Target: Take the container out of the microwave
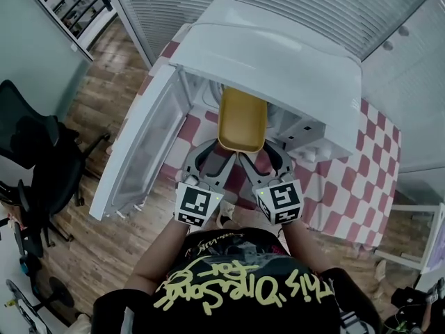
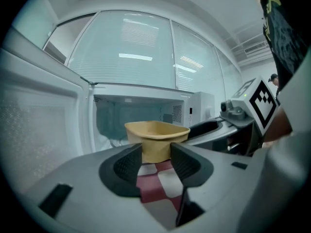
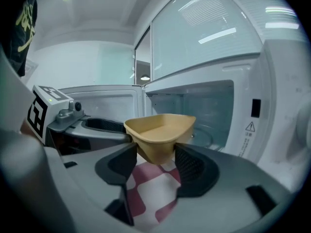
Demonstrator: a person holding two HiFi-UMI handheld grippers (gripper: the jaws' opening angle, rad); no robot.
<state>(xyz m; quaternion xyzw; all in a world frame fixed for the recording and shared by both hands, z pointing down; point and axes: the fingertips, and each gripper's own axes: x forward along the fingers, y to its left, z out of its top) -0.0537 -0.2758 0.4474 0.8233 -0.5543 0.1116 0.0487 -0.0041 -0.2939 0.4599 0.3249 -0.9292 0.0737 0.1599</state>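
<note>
A: where's the container [image 1: 242, 120]?
B: centre of the head view, sticking out of the microwave [image 1: 278, 61] mouth, above the checked desk [image 1: 341, 193]. left tool [image 1: 224, 160] and right tool [image 1: 259, 160] each pinch a near corner, pads on the wall below the rim
A: how does it handle?
B: looks like thin plastic, light, nothing visible inside. walls likely flex. smooth tapered sides, so it could slide down out of the pads. best hold is just under the rim on both corners, kept level
A: blind spots?
B: far end is hidden under the microwave's top edge, can't tell if it's clear of the cavity. underside not visible. door [image 1: 149, 141] is open at left of frame, its hinge side hard to make out
</note>
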